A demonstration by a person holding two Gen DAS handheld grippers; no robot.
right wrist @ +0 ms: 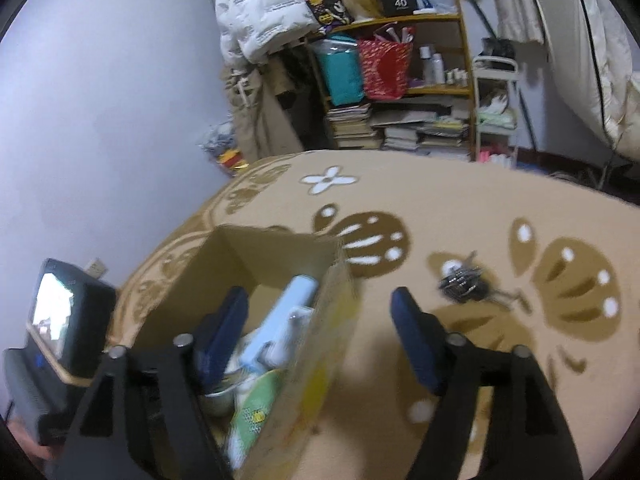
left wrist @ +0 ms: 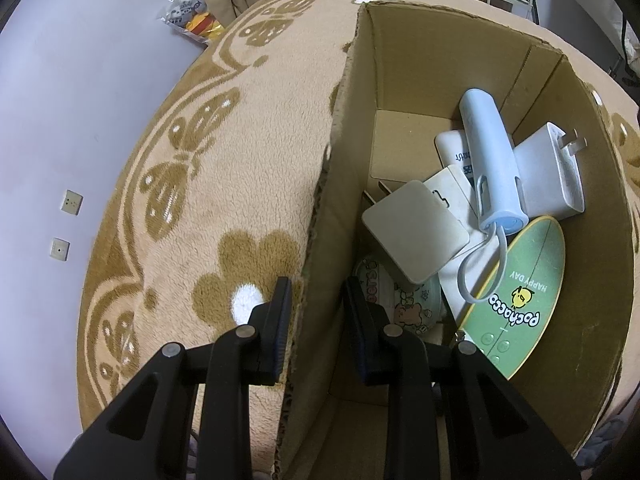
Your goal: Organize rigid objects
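Note:
A cardboard box (left wrist: 420,60) stands on a beige patterned rug (left wrist: 224,184). Inside lie a light blue cylinder with a strap (left wrist: 490,160), a white plug adapter (left wrist: 550,176), a white square block (left wrist: 414,232), a green Pochacco board (left wrist: 520,300) and a round tin (left wrist: 400,300). My left gripper (left wrist: 316,312) straddles the box's left wall (left wrist: 320,240), one finger on each side, closed on it. My right gripper (right wrist: 320,328) is open and empty above the box's right wall (right wrist: 320,360). A dark bunch of keys (right wrist: 466,282) lies on the rug to the right.
A shelf (right wrist: 400,80) with books, bags and bottles stands beyond the rug. A white jacket (right wrist: 260,8) hangs at the back. The left gripper's camera unit (right wrist: 60,320) sits left of the box. A pale wall (left wrist: 60,120) borders the rug.

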